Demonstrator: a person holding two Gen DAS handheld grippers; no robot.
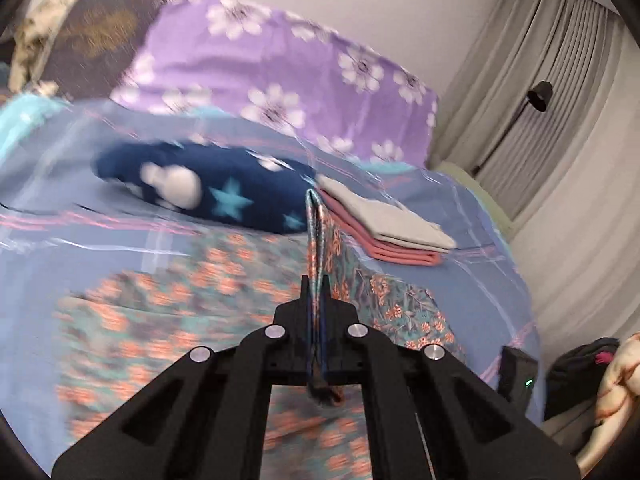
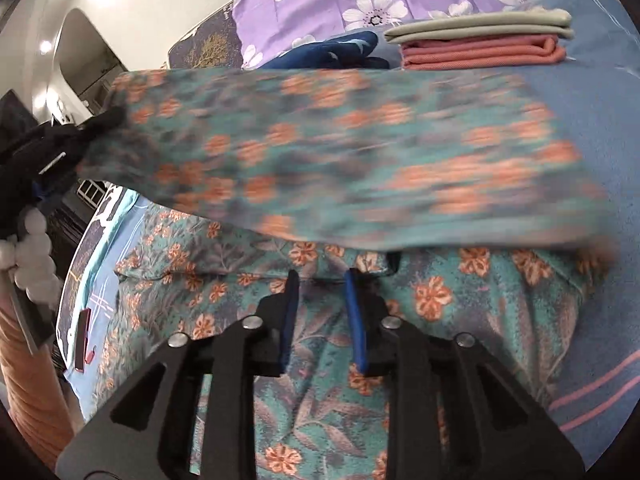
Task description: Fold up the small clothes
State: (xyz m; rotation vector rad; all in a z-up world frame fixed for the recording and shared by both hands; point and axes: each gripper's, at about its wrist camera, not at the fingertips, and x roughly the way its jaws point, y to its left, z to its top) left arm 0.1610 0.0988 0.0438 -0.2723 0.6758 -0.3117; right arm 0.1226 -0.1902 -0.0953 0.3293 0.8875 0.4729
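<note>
The cloth (image 2: 360, 168), mid-frame, is teal with orange flowers and grey-purple leaves. Under it the sheet (image 1: 100, 240) is blue with pink and white stripes. At the top the pillow (image 1: 280, 76) is purple with white flowers. The cushion (image 1: 224, 188), centre left, is navy with light blue stars. The stack (image 2: 484, 44), upper right, is grey over salmon pink. The pads (image 2: 356, 320) are blue on black.

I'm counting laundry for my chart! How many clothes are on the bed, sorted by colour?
Teal cloth with orange flowers, being folded, pinched by the left gripper: 1
Folded grey cloth, top of the stack: 1
Folded pink cloth, under the grey: 1
Dark blue fleece with stars, not folded: 1
Total: 4
The right gripper is open, holding nothing.
</note>
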